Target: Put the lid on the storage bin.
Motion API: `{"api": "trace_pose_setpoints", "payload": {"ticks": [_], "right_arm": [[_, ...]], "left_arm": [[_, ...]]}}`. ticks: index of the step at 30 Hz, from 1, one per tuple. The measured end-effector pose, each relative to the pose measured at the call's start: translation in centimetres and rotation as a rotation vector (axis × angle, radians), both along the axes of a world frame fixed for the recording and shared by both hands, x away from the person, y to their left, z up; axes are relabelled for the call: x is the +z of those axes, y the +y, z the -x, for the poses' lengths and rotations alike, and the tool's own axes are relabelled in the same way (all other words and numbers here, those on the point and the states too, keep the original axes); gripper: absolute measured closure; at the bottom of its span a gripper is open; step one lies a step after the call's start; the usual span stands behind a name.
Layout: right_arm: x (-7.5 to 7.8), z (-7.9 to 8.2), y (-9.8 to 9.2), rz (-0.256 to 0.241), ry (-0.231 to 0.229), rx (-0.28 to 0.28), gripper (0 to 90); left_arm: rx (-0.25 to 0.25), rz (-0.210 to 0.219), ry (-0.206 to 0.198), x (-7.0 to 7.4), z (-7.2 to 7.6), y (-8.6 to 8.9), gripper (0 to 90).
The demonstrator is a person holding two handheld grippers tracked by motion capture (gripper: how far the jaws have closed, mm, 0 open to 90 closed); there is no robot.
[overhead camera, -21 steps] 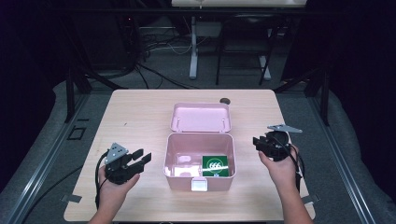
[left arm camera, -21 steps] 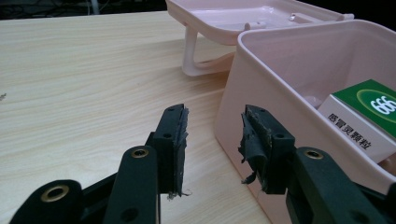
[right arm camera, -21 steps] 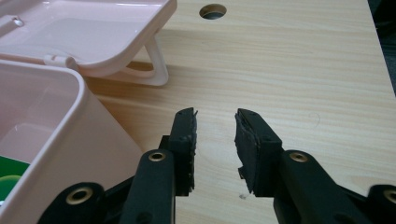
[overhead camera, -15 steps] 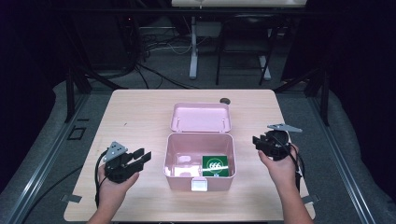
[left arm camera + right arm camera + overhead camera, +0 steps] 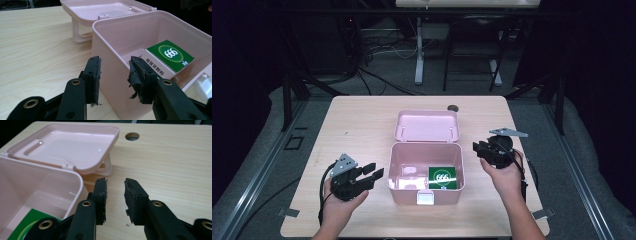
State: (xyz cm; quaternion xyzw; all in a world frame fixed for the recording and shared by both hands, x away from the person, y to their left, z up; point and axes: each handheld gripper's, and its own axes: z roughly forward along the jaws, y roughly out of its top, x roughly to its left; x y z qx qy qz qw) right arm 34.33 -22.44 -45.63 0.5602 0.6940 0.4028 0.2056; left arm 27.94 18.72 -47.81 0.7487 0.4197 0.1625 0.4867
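A pink plastic box (image 5: pixel 402 167) stands open at the table's middle, its lid (image 5: pixel 427 126) folded back flat behind it. Inside, at the right, lies a green and white packet marked 666 (image 5: pixel 443 177) (image 5: pixel 170 53). My left gripper (image 5: pixel 373 172) is held just left of the box, open and empty, jaws pointing at the box wall (image 5: pixel 112 62). My right gripper (image 5: pixel 478 149) is held just right of the box, open with nothing between its jaws, pointing at the lid hinge (image 5: pixel 105 168). A corner of the packet (image 5: pixel 22 228) appears in the right gripper view.
A light wooden table (image 5: pixel 357 125) carries the box. A round cable hole (image 5: pixel 453 107) (image 5: pixel 132 136) sits behind the lid near the far edge. Beyond the table are dark floor, cables and a table leg (image 5: pixel 419 50). A white latch (image 5: pixel 426 198) is on the box front.
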Motion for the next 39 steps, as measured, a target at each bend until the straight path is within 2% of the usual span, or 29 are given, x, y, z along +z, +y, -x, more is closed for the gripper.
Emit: {"api": "trace_pose_setpoints", "payload": {"ticks": [2,3,5,7,10,11,14,23,32,39], "right_arm": [[0.3,-0.5,0.2,-0.037,-0.012,-0.006,70.3],[0.6,-0.7,0.1,-0.042,0.003,-0.001,70.7],[0.9,-1.0,0.3,-0.049,-0.005,0.007,71.5],[1.2,-1.5,0.5,-0.057,0.015,0.028,71.2],[1.7,-2.1,0.8,-0.023,0.028,0.030,70.2],[1.8,-2.2,1.0,-0.020,0.016,0.024,70.1],[2.2,-2.8,1.3,0.015,0.043,0.029,69.8],[3.0,-4.2,2.2,0.020,0.093,0.029,66.8],[3.3,-5.8,3.1,0.053,0.132,0.028,67.0],[3.5,-7.1,3.5,0.055,0.161,0.017,67.6]], "left_arm": [[-0.010,0.004,-0.002,0.1,0.0,-0.1,60.2],[-0.014,0.004,-0.001,0.1,0.0,-0.2,60.2],[-0.019,-0.002,0.004,0.1,0.0,-0.4,60.2],[-0.032,-0.006,0.010,0.1,0.0,-0.7,60.2],[-0.035,-0.002,0.008,0.1,0.1,-0.9,60.2],[-0.037,-0.006,0.009,0.2,0.1,-1.0,60.2],[-0.042,-0.012,0.010,0.1,0.1,-1.3,60.2],[-0.055,-0.036,0.023,-0.4,0.1,-1.9,60.2],[-0.070,-0.058,0.036,-1.0,0.1,-2.3,61.2],[-0.076,-0.074,0.023,-0.9,0.3,-2.4,64.5]]}}
